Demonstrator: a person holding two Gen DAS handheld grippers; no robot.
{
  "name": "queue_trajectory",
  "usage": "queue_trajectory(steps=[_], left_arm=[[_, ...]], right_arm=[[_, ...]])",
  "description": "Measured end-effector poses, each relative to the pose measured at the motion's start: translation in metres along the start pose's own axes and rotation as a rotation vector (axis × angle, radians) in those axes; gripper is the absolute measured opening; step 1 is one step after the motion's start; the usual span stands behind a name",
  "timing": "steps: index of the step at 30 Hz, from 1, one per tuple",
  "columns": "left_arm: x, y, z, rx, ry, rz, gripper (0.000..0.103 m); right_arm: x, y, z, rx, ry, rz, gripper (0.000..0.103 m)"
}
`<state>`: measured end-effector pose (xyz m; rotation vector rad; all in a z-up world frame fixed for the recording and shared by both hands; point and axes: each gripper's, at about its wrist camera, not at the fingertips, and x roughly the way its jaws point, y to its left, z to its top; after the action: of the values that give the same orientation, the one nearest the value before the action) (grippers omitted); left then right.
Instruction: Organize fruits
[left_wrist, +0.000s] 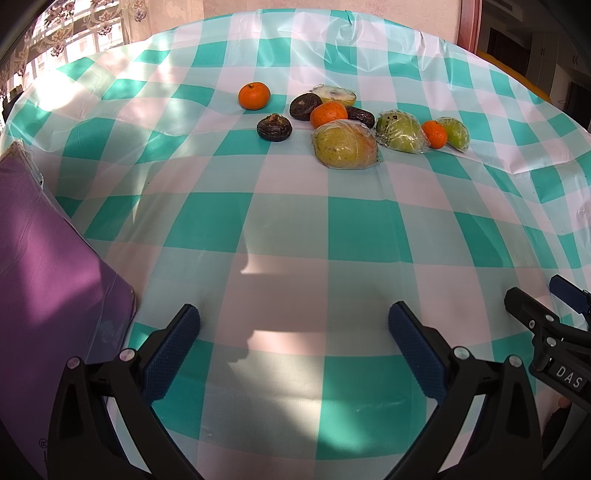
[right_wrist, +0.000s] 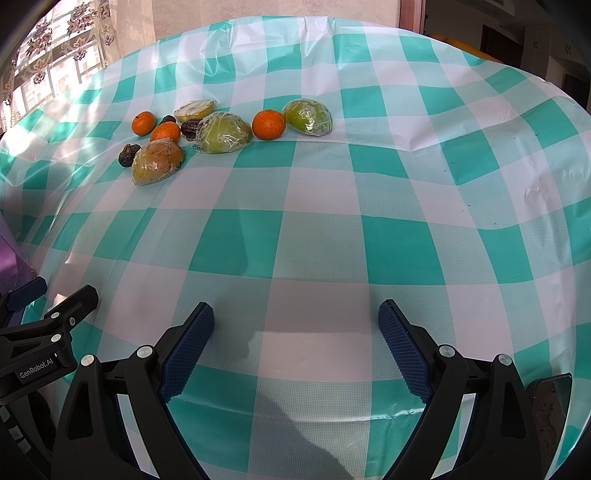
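Note:
A cluster of fruit lies far across the checked tablecloth. Three oranges sit there: one apart at the left (left_wrist: 254, 95), one in the middle (left_wrist: 328, 114), one at the right (left_wrist: 434, 134). Plastic-wrapped fruit includes a yellow-red mango (left_wrist: 345, 144), a green one (left_wrist: 401, 132) and another green one (right_wrist: 307, 116). Dark wrinkled fruits (left_wrist: 274, 127) lie among them, and a wrapped cut half (left_wrist: 336, 95) sits behind. My left gripper (left_wrist: 293, 317) is open and empty near the table's front edge. My right gripper (right_wrist: 295, 314) is open and empty too, beside the left one.
A purple box or bag (left_wrist: 48, 280) stands at the left, close to my left gripper. A dark phone (right_wrist: 550, 402) lies at the table's front right edge. The checked tablecloth (left_wrist: 288, 221) has wrinkles at the right side. A curtained window is at the far left.

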<state>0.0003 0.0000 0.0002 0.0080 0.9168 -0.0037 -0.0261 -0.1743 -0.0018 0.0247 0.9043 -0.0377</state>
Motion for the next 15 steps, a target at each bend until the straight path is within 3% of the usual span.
queue_trajectory(steps=[15], left_arm=[[0.004,0.001,0.008,-0.008,0.041,-0.017,0.102]], right_arm=[[0.01,-0.01,0.016,-0.021,0.023,0.01,0.087]])
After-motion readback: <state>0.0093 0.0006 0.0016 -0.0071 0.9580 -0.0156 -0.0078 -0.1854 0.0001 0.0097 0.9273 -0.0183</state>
